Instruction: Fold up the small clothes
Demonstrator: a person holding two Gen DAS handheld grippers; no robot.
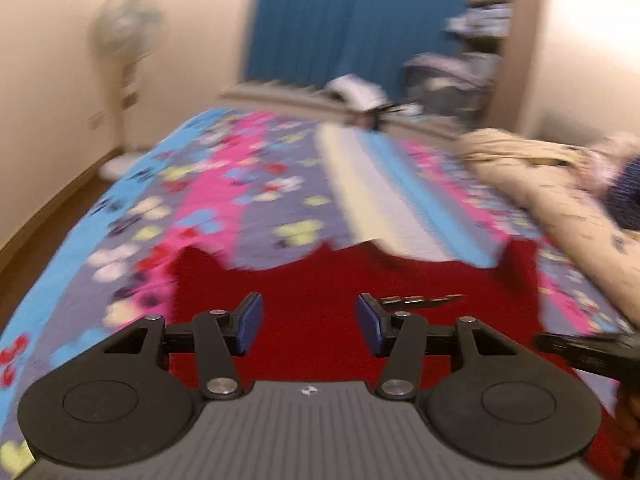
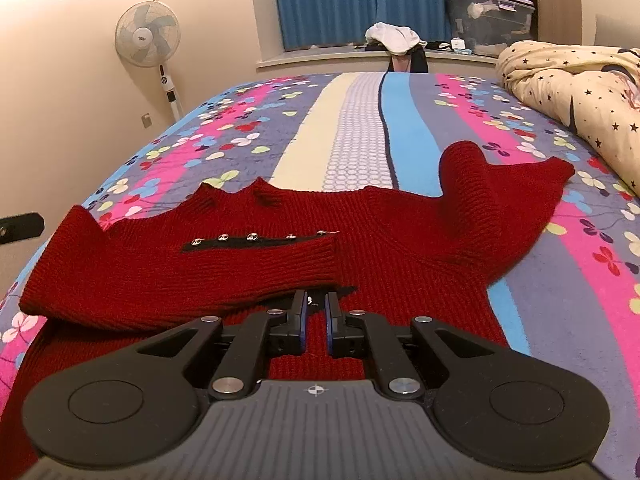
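A red knitted sweater (image 2: 400, 232) lies spread on a bed covered with a striped floral bedsheet (image 2: 360, 136) in blue, pink, purple and cream. In the right wrist view one sleeve (image 2: 180, 276) is folded across the body, its cuff bearing a black strip with a row of silver buttons (image 2: 252, 238); the other sleeve (image 2: 500, 196) lies out to the right with a raised fold in it. The right hand-held gripper (image 2: 316, 316) sits low over the sweater just before the folded cuff, its fingers drawn near together with a narrow gap between them, and whether they pinch any cloth cannot be told. The left hand-held gripper (image 1: 310, 320), seen in a blurred view, has its fingers wide apart over the red knit, holding nothing. Beyond the bed stand a pedestal fan (image 2: 148, 36), blue curtains (image 2: 332, 0) and a star-patterned cream quilt (image 2: 580, 92) bunched at the right edge
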